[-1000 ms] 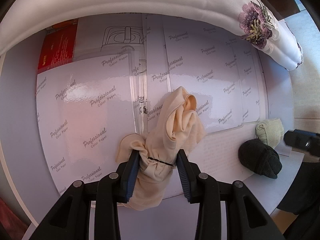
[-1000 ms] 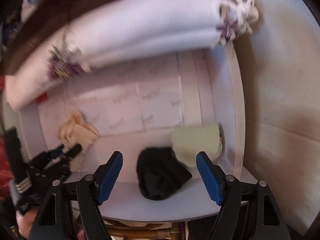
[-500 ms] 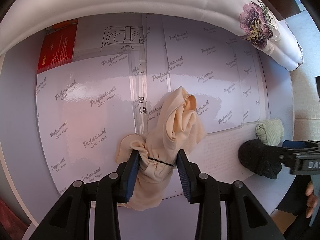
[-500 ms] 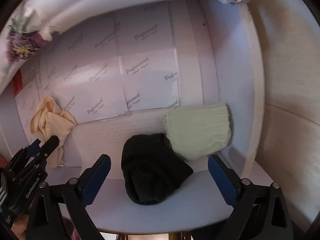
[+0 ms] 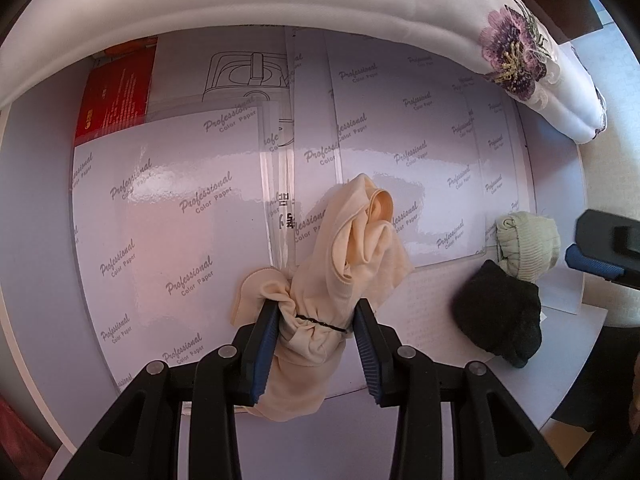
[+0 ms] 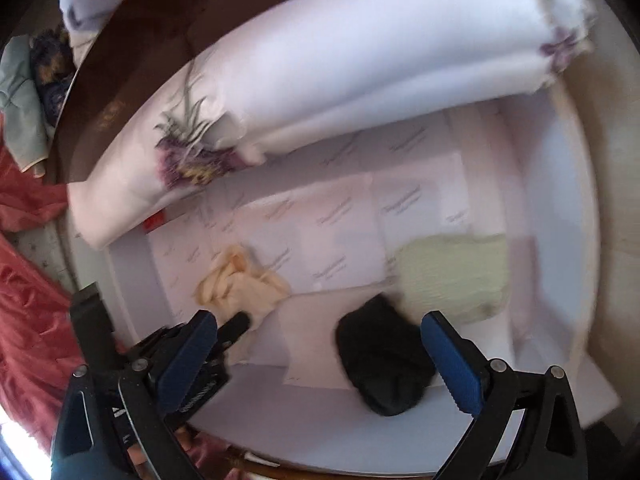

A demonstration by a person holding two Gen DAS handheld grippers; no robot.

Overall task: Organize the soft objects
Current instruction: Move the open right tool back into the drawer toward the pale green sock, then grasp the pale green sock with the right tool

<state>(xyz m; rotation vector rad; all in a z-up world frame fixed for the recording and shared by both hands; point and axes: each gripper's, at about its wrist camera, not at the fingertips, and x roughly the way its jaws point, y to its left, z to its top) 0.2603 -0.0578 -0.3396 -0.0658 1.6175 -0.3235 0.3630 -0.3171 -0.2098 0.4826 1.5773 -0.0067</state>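
Observation:
A cream cloth bundle (image 5: 344,264) tied with a thin black band lies on white printed paper sheets. My left gripper (image 5: 316,340) is shut on its tied lower part. A black knitted roll (image 5: 500,316) and a pale green knitted roll (image 5: 528,248) lie to the right. In the right wrist view the cream bundle (image 6: 240,284) sits at left, the black roll (image 6: 384,364) sits between the fingers of my open, empty right gripper (image 6: 324,360), and the green roll (image 6: 452,280) lies beyond. The right gripper's tip (image 5: 604,256) shows at the left wrist view's right edge.
A white pillow with purple embroidered flowers (image 5: 516,56) lies along the far side; it also shows in the right wrist view (image 6: 360,88). A red printed sheet (image 5: 116,88) lies at back left. Red fabric (image 6: 28,300) hangs left of the surface.
My right gripper has pulled back and swung; its view is blurred and now shows both rolls farther off. The left gripper and the cream bundle have not moved.

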